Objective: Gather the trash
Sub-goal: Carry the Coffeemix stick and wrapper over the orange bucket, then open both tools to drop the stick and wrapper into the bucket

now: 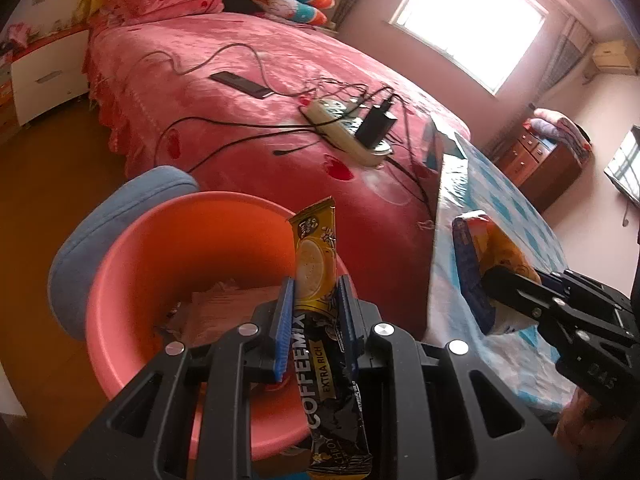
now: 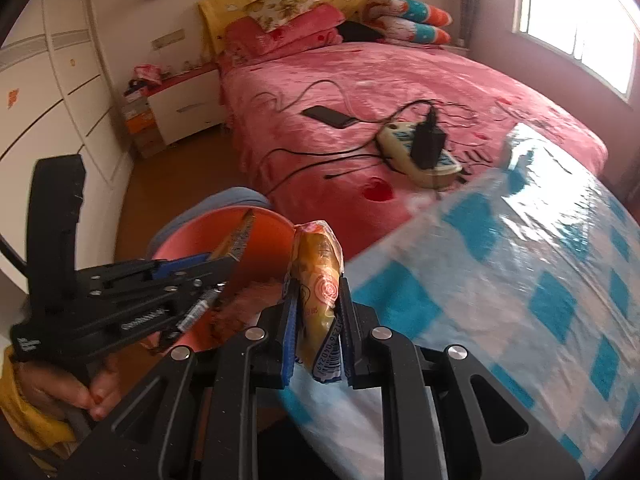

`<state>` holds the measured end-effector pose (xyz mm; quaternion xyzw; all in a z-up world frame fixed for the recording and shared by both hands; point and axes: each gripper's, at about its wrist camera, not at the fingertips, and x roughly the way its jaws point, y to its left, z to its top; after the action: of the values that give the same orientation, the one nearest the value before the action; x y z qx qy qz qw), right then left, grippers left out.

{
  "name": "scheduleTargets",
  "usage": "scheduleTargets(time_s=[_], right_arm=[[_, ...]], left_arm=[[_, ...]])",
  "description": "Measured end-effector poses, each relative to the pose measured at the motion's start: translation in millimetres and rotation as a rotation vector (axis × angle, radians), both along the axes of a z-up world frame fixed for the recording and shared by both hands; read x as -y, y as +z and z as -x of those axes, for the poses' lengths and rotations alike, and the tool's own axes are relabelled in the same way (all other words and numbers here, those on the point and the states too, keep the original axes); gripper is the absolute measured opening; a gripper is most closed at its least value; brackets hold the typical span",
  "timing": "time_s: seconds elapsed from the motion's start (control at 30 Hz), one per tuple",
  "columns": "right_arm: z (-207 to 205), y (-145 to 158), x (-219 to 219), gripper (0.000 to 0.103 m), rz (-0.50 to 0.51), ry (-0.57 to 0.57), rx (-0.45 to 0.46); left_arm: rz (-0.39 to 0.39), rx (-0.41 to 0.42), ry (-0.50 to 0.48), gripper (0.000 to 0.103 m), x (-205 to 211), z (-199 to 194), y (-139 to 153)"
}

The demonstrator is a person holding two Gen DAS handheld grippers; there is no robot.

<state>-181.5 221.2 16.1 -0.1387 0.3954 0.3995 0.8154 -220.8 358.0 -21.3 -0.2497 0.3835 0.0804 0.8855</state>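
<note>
Gold and black, the Coffeemix sachet [image 1: 320, 320] stands lengthwise between the pads of the left tool [image 1: 316, 320], clamped, its top end pointing away over the pink bin [image 1: 132, 280]. The right tool [image 2: 318, 324] is clamped on an orange snack wrapper [image 2: 318, 272], long axis also forward, beside the checked surface [image 2: 520, 280]. Only the right view shows a hand [image 2: 60, 392] in a yellow sleeve. Crumpled paper, probably, lies in the bin. A power strip [image 1: 344, 128] and phone [image 1: 240, 84] lie on the bed [image 1: 200, 60].

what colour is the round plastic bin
Salmon-pink round plastic bin, orange-tinted inside; clearest in the left wrist view.
</note>
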Motion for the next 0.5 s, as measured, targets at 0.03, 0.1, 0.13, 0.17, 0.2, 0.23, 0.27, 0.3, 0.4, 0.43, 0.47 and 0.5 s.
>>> scheduleTargets(time_s=[0.03, 0.1, 0.13, 0.17, 0.2, 0.23, 0.27, 0.3, 0.4, 0.43, 0.47, 0.5], right_arm=[[0.6, -0.8, -5.1, 0.019, -0.002, 0.011, -0.007], [1.9, -2.6, -13.3, 0.019, -0.006, 0.027, -0.02], [2.8, -3.4, -16.1, 0.019, -0.01, 0.034, -0.028], [3.1, -5.2, -21.1, 0.019, -0.015, 0.046, -0.043], [3.6, -6.3, -23.5, 0.019, -0.018, 0.051, -0.051], [3.9, -7.5, -26.7, 0.019, -0.022, 0.057, -0.06], [4.3, -9.7, -31.5, 0.019, -0.031, 0.067, -0.078], [4.6, -10.6, -34.0, 0.019, -0.036, 0.072, -0.088], [4.6, -15.2, -44.1, 0.019, -0.048, 0.091, -0.126], [5.0, -17.1, -47.7, 0.021, -0.049, 0.096, -0.135], [5.4, -20.5, -51.9, 0.023, -0.053, 0.101, -0.149], [5.0, -22.7, -54.6, 0.026, -0.053, 0.107, -0.158]], left_arm=[[0.002, -0.003, 0.009, 0.023, -3.7, 0.5, -1.6], [0.003, -0.008, 0.023, 0.023, -9.8, 1.8, -4.8], [0.004, -0.011, 0.031, 0.023, -13.1, 2.4, -6.3], [0.005, -0.013, 0.036, 0.023, -15.4, 3.1, -7.7], [0.006, -0.017, 0.045, 0.023, -18.7, 3.9, -9.4], [0.007, -0.021, 0.055, 0.023, -22.1, 4.8, -11.3], [0.01, -0.025, 0.063, 0.023, -24.9, 6.2, -13.2], [0.012, -0.028, 0.068, 0.023, -27.3, 7.3, -14.8], [0.017, -0.042, 0.084, 0.023, -34.1, 9.4, -20.8], [0.018, -0.047, 0.089, 0.024, -36.0, 10.1, -22.4], [0.019, -0.053, 0.094, 0.024, -37.7, 10.6, -24.5], [0.019, -0.061, 0.105, 0.024, -40.2, 11.4, -27.0]])
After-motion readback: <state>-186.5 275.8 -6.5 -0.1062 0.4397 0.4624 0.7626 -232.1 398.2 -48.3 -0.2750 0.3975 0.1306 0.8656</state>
